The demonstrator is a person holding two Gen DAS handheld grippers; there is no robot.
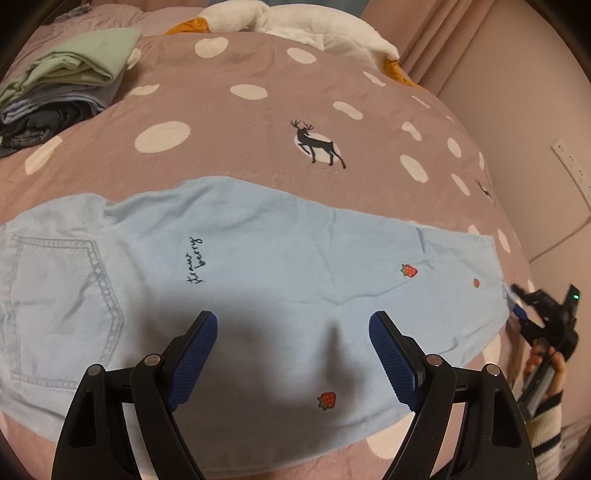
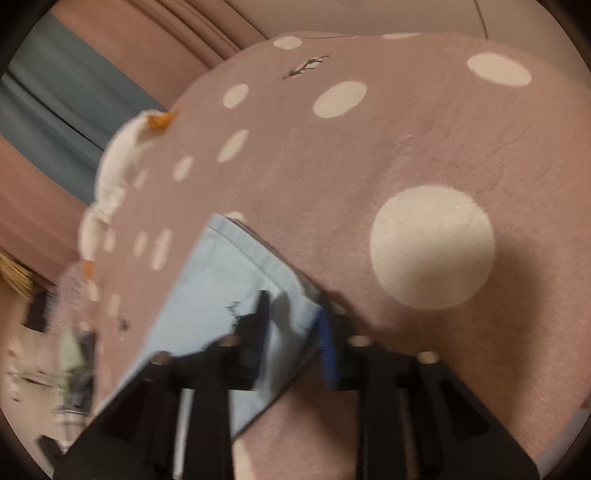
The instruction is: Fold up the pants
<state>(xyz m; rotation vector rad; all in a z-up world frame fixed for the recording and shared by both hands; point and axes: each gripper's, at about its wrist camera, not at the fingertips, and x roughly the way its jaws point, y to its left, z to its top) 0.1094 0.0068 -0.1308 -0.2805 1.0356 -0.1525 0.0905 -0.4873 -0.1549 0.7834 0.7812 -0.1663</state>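
Light blue pants [image 1: 258, 266] with strawberry prints lie flat across a pink dotted blanket [image 1: 240, 122], waist and back pocket at the left, leg hem at the right. My left gripper [image 1: 291, 325] is open and empty above the middle of the pants. My right gripper [image 2: 293, 314] shows in the left wrist view [image 1: 517, 301] at the hem's right corner. In the blurred right wrist view its fingers straddle the hem corner [image 2: 295, 306] of the pants [image 2: 207, 295] with a gap still between them.
A stack of folded clothes [image 1: 62, 88] sits at the far left of the bed. A white plush goose [image 1: 295, 22] lies along the far edge. A wall and curtain stand at the right, with a power strip [image 1: 570, 162] on the wall.
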